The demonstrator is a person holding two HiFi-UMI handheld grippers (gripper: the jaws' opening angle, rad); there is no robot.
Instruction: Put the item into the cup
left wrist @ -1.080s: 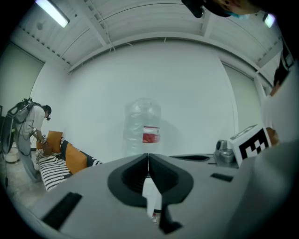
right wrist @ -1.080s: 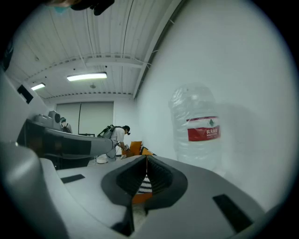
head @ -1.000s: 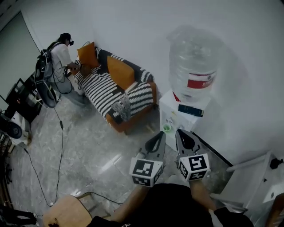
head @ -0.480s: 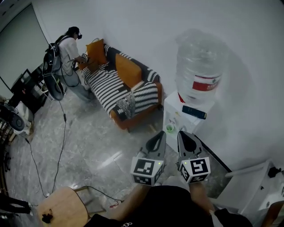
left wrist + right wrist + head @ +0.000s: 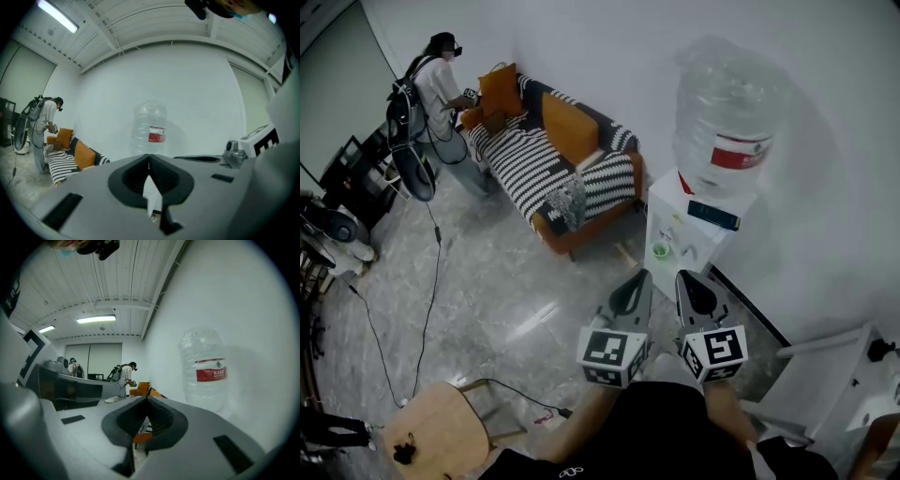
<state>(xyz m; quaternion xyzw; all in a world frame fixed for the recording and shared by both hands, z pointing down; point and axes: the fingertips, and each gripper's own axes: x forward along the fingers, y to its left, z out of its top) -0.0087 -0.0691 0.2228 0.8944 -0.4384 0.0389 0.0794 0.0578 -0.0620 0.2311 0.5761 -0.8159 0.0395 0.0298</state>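
Observation:
A small green cup (image 5: 660, 250) stands in the tap recess of a white water dispenser (image 5: 680, 225), which carries a large clear bottle (image 5: 724, 112) with a red label. Both grippers are held side by side just short of the dispenser, pointing at it. My left gripper (image 5: 638, 277) is shut with nothing between its jaws. My right gripper (image 5: 682, 277) is shut and empty too. In the left gripper view the closed jaws (image 5: 148, 157) point at the bottle (image 5: 152, 131). The right gripper view has the closed jaws (image 5: 147, 400) left of the bottle (image 5: 206, 369). No loose item shows in any view.
A striped sofa (image 5: 546, 173) with orange cushions stands left of the dispenser, and a person (image 5: 431, 94) stands at its far end. A wooden stool (image 5: 441, 441) and a floor cable (image 5: 431, 281) lie at lower left. A white frame (image 5: 825, 375) stands at the right.
The head view has shifted a little, so the dispenser and sofa sit slightly differently in frame. Both grippers stay shut and side by side before the dispenser.

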